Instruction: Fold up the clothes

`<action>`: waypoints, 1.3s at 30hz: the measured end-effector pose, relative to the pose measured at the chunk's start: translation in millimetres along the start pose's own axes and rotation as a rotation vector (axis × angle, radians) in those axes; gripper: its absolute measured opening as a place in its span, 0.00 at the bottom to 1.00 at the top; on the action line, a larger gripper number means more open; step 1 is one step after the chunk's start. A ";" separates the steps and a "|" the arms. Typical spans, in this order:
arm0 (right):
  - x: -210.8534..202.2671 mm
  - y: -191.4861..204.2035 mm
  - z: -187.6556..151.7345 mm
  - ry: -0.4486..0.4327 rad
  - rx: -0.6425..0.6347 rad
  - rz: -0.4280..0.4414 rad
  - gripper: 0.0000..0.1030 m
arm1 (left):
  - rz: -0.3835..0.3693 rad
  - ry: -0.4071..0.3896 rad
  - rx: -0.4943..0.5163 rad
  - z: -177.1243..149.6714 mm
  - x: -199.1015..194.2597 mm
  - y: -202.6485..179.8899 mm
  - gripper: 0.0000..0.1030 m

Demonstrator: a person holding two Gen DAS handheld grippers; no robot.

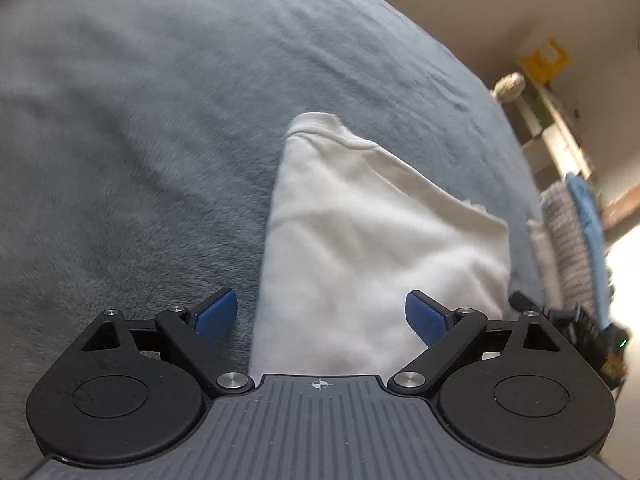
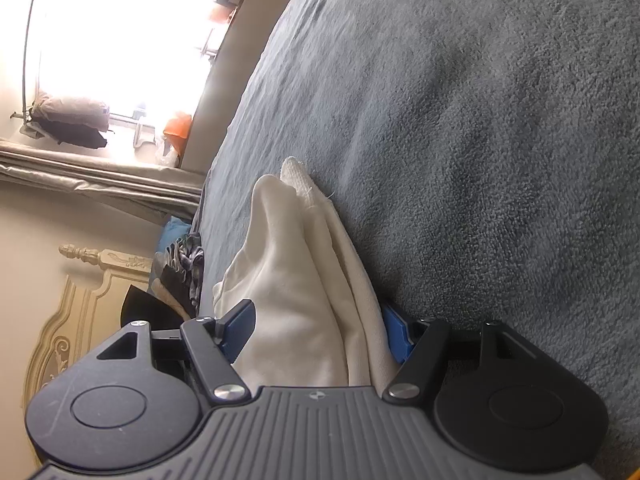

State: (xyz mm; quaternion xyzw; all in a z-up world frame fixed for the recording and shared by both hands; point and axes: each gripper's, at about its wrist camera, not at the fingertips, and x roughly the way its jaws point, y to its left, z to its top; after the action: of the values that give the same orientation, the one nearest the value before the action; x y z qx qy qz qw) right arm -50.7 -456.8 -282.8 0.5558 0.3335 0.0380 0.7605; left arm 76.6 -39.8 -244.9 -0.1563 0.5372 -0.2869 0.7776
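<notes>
A white garment (image 1: 360,220), folded into a thick wedge, lies on a grey-blue fleece blanket (image 1: 140,120). My left gripper (image 1: 320,312) hovers over its near end, open wide. Its left blue pad (image 1: 216,316) is over the blanket, its right pad over the cloth, and neither presses on anything. In the right wrist view the same white garment (image 2: 296,260) runs bunched between the jaws of my right gripper (image 2: 318,328). That gripper is shut on the thick folds, a blue pad (image 2: 240,328) against each side. The blanket (image 2: 480,160) lies just to the right of it.
Past the bed's right edge stand a shelf with a yellow box (image 1: 544,58) and a pile of striped and blue clothes (image 1: 572,240). The right wrist view shows a bright window (image 2: 120,40), a carved headboard (image 2: 80,300) and crumpled clothes (image 2: 180,268) at the bed's edge.
</notes>
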 end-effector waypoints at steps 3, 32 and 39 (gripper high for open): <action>-2.1 -3.8 3.2 0.028 -0.009 0.033 0.67 | -0.075 0.009 -0.025 3.7 5.8 9.9 0.86; 25.4 91.7 4.7 0.020 -0.402 -0.191 0.21 | -0.187 -0.074 0.046 25.9 16.3 -6.3 0.17; -14.1 148.9 -38.5 -0.116 -0.548 -0.280 0.20 | -0.298 -0.151 0.092 16.3 -26.3 -16.2 0.16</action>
State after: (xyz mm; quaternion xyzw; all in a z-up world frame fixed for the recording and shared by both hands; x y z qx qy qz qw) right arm -36.2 -374.8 -152.7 0.2802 0.3404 -0.0104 0.8975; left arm 80.3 -37.4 -210.3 -0.2194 0.4345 -0.4108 0.7709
